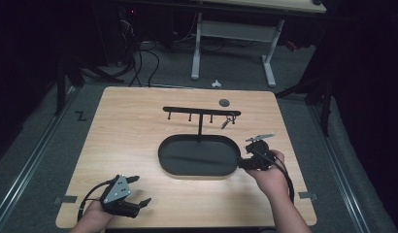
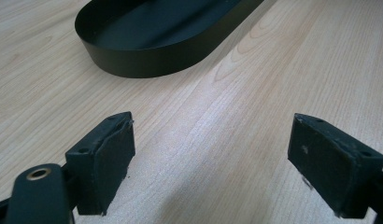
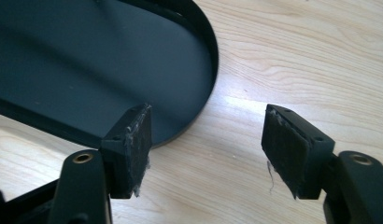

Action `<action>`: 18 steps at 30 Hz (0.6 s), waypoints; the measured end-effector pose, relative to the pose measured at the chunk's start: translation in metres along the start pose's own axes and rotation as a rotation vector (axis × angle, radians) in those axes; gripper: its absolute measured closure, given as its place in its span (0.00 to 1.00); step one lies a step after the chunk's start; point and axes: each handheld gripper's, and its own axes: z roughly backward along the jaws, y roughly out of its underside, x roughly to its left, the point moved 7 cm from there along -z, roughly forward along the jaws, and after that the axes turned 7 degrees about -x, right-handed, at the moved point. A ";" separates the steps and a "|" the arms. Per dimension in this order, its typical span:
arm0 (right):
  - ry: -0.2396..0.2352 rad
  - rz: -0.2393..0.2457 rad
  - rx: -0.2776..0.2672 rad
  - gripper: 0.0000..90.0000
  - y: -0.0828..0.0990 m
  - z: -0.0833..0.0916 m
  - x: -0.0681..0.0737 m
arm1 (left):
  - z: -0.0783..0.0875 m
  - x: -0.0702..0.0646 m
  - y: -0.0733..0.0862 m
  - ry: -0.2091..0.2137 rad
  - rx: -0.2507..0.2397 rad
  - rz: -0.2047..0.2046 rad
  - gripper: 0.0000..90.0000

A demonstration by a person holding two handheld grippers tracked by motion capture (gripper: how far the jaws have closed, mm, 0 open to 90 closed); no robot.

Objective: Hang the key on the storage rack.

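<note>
I am looking over a wooden table (image 1: 134, 145) that is carrying a few things I am leaving alone. A small dark round disc (image 1: 224, 102) is lying near the far edge, toward the far right corner. Beyond the far edge, a small white object (image 1: 216, 83) is sitting on the grey floor (image 1: 37, 145), and a white-legged desk (image 1: 236, 34) is standing behind it, with cables (image 1: 143, 63) trailing nearby.

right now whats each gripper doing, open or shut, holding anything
Left gripper: open, empty, over the bare wooden table.
Right gripper: open, empty, beside the end of the black oval metal tray.
</note>
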 end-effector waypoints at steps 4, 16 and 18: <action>0.007 -0.016 -0.044 0.34 0.010 -0.001 -0.004 | 0.000 0.000 0.000 -0.001 0.002 0.002 0.17; 0.004 -0.032 -0.183 0.29 0.065 -0.005 0.001 | -0.001 0.001 0.000 -0.008 0.004 0.006 0.17; -0.002 -0.030 -0.223 0.29 0.076 -0.005 0.004 | -0.001 0.001 0.000 -0.011 0.005 0.008 0.17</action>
